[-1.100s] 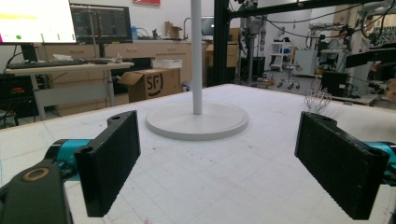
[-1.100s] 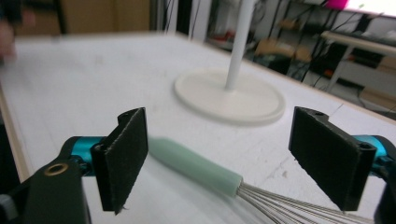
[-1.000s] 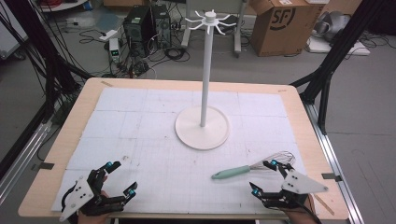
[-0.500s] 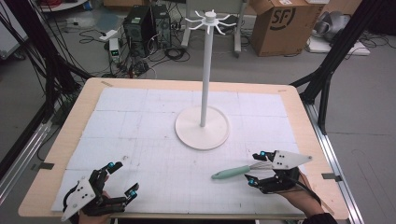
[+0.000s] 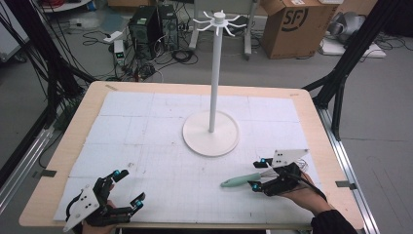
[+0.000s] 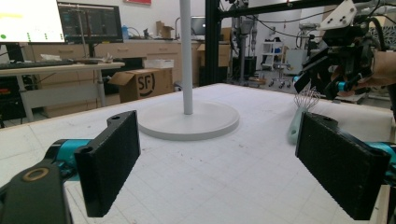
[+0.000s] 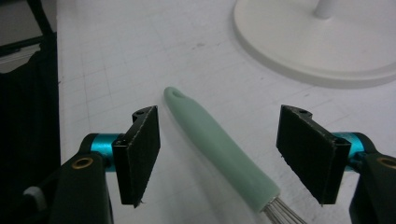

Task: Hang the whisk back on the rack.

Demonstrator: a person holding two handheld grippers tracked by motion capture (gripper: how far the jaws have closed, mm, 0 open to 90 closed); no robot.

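The left gripper point(image 5: 124, 190) sits at the near left corner of the wooden worktop point(image 5: 78, 131) with its white grid sheet. Its black fingers point(image 6: 109, 163) are spread wide apart. Nothing is between them.

Far ahead of those fingers, in the middle of the worktop, stands a tall white pole stand with a round flat base point(image 5: 211, 132) and little hooks on top.

To the right lies a whisk with a soft green handle and thin silver wires point(image 5: 242, 179). It lies flat on the white sheet, near the stand's base but not touching it.

The right gripper point(image 5: 259, 174) is held low over the whisk. Its fingers point(image 7: 140, 151) stand one on each side of the green handle, and the handle lies in the gap between them. The fingers have just been closing in, but they are still apart and do not touch the handle. The handle's round tip pokes out past the fingers, and the wires are back by the person's hand.
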